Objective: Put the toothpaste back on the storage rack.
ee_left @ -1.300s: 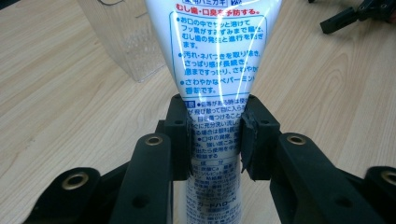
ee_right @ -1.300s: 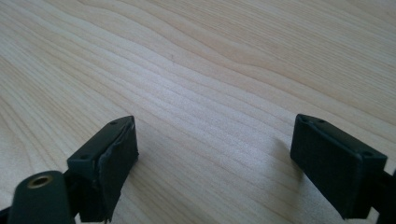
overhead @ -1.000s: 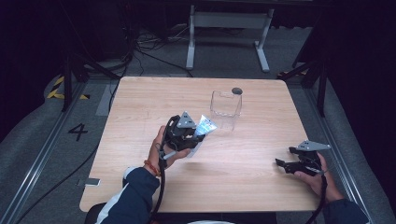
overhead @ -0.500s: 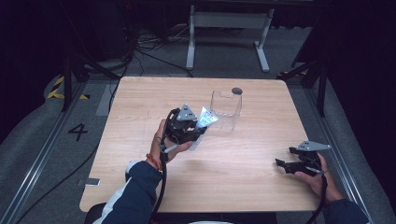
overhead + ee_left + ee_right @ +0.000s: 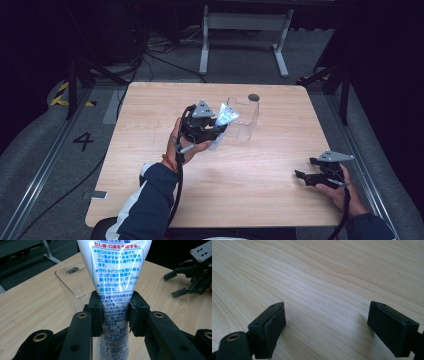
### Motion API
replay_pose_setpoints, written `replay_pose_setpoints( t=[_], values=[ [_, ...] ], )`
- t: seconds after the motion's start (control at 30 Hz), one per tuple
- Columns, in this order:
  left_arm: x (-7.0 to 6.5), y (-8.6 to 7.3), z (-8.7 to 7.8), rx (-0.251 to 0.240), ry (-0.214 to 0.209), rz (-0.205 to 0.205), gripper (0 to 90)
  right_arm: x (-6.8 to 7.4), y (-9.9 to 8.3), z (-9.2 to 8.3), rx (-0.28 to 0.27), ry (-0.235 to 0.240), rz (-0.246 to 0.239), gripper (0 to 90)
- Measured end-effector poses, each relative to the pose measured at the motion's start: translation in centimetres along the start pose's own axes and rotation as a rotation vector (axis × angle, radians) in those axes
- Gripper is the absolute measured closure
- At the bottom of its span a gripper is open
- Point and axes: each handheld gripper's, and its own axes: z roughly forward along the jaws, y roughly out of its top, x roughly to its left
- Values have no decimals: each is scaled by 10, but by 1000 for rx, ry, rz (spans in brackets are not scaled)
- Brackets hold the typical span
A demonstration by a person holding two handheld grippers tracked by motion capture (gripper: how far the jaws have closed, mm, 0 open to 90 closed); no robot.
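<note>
My left gripper [image 5: 216, 131] is shut on a white toothpaste tube [image 5: 225, 119] with blue print, held above the table's middle. In the left gripper view the tube [image 5: 116, 277] stands up between the pads, which squeeze its lower part at the left gripper [image 5: 115, 315]. A clear plastic cup [image 5: 244, 116] stands just beyond the tube, toward the far edge; the same cup [image 5: 75, 286] sits left of the tube in the left gripper view. My right gripper [image 5: 305, 176] rests near the table's right front edge, open with nothing between its jaws [image 5: 327, 325].
The wooden table [image 5: 150, 165] has bare surface at the left and front. A small dark round object [image 5: 254, 97] lies behind the cup. A metal stand [image 5: 245, 22] and cables lie on the floor beyond the table.
My left gripper has lifted the toothpaste tube and carried it toward the cup. The right gripper has stayed where it was.
</note>
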Motion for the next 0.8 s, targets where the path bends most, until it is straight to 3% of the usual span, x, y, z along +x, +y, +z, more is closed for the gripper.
replay_pose_setpoints(
  t=[0.13,0.53,0.8],
  values=[
    [1,8,5,-4,-3,12,685,0,0,0,0,0,0,149],
    [1,23,22,-40,-24,0,684,0,0,0,0,0,0,149],
    [6,30,30,-67,-7,-11,684,0,0,0,0,0,0,149]
  ],
)
